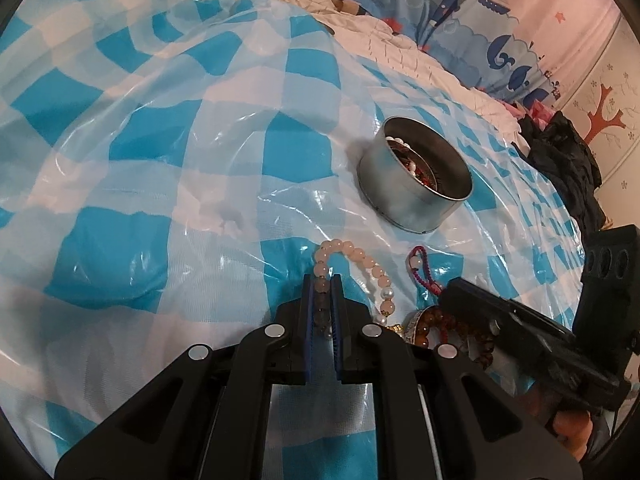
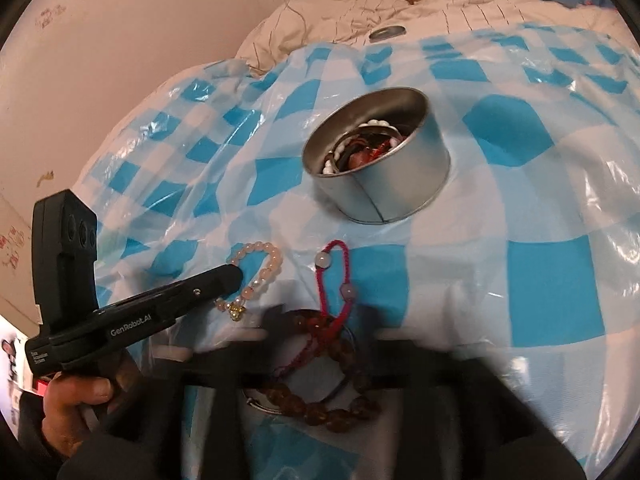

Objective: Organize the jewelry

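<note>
My left claw (image 1: pixel 322 280) is clamped on the pink bead bracelet (image 1: pixel 352 254), near side of the tin (image 1: pixel 414 178) on the checked sheet (image 1: pixel 160 160). Red cord bracelet (image 2: pixel 334 276) & brown beads (image 2: pixel 320 408) lie nearer me than the tin. Right claw (image 2: pixel 320 320) too blurred, can't tell its state.

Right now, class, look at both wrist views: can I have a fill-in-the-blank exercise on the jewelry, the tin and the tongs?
1. The left tongs are closed on the pale ____ bead bracelet.
2. The round metal tin already holds ____.
3. The checked plastic sheet is white and ____.
4. The cord bracelet lying below the tin is ____.

Missing words: pink; jewelry; blue; red
</note>
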Action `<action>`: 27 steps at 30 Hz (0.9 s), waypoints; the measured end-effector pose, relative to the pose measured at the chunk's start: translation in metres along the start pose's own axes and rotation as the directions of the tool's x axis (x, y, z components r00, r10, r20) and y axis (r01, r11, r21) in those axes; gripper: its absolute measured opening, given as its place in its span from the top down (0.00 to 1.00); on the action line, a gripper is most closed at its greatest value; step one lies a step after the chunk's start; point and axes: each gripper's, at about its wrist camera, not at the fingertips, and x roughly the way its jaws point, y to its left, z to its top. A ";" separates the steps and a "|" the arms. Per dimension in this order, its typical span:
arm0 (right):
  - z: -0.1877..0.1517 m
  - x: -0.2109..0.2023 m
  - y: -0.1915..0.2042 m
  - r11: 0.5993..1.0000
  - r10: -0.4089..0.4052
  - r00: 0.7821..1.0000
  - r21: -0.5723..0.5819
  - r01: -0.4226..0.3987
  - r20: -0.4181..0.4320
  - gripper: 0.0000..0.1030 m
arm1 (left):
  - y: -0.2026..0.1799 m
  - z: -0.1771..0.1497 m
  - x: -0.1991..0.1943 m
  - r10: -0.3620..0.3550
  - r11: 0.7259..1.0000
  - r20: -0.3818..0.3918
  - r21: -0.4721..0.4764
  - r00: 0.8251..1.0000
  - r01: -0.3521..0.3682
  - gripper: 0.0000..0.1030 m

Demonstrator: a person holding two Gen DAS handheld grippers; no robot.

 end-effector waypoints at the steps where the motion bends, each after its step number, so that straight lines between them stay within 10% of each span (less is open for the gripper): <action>1: -0.001 -0.002 0.004 1.000 -0.014 1.000 -0.021 0.015 0.023 0.39 | 0.001 -0.002 0.001 -0.002 1.000 0.007 -0.002 1.000 0.002 0.93; 6: -0.005 0.015 0.010 0.990 -0.124 0.992 -0.070 0.123 -0.005 0.48 | 0.001 -0.010 0.006 0.010 1.000 0.044 -0.005 0.999 -0.010 0.92; 13: -0.008 0.020 0.010 0.971 -0.228 0.973 -0.071 0.229 0.023 0.88 | 0.001 -0.014 0.010 0.018 1.000 0.088 -0.011 0.996 -0.017 0.91; 27: -0.021 -0.042 -0.033 0.942 -0.334 0.928 0.047 0.331 0.163 0.90 | -0.006 -0.013 0.015 0.055 0.998 0.096 0.007 0.994 -0.056 0.88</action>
